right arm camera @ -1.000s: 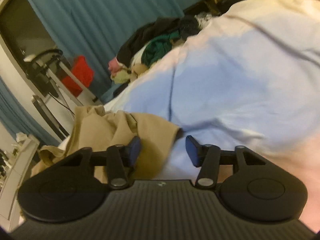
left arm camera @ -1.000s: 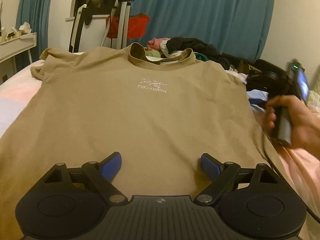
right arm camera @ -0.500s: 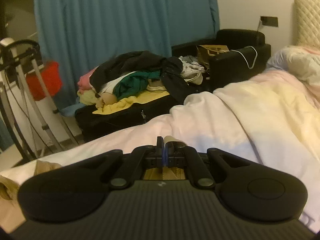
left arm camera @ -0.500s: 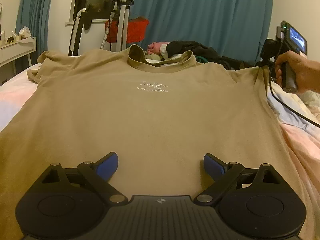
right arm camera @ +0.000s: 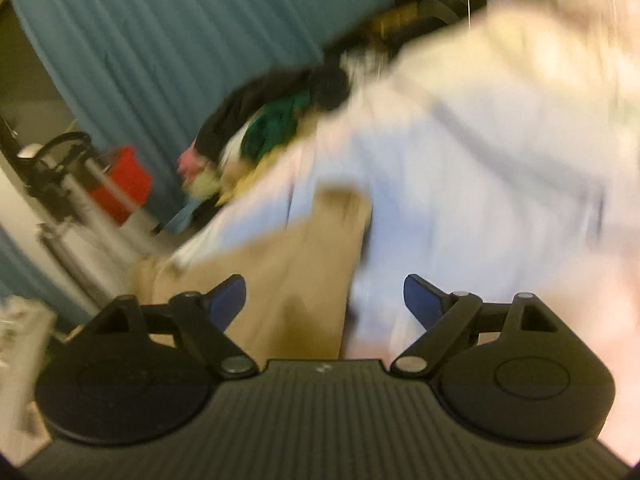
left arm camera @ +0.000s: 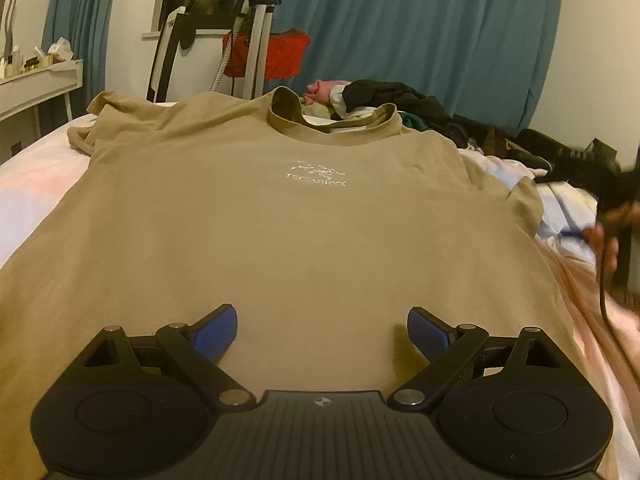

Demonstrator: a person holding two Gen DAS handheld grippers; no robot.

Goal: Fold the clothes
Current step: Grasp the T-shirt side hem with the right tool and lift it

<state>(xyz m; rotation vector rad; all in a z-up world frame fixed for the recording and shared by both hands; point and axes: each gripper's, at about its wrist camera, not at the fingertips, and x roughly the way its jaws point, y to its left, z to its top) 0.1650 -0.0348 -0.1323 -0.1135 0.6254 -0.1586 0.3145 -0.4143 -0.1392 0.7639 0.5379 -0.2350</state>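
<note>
1. Left wrist view: the tan shirt (left arm camera: 288, 216) lies spread face-up on the bed (left arm camera: 24, 184). The left gripper (left arm camera: 322, 330) hovers over its hem, jaws wide and empty. Risk: closing here would bunch the hem. Half a second ago the right sleeve (left arm camera: 524, 200) was held up; now it lies flat.

2. Right wrist view: blurred. The right gripper (right arm camera: 324, 300), previously pinched on the sleeve, is spread and empty above the shirt edge (right arm camera: 296, 280). Risk: a fast swing could drag the cloth.

We're in a bedroom at home: a bed (left arm camera: 24, 184) with pale sheets, teal curtains (left arm camera: 420, 32) across the far wall, a heap of clothes (left arm camera: 384, 100) piled behind the bed, a white side table (left arm camera: 36, 88) cluttered with small items, and a red basket (left arm camera: 280, 56) by the wall.
</note>
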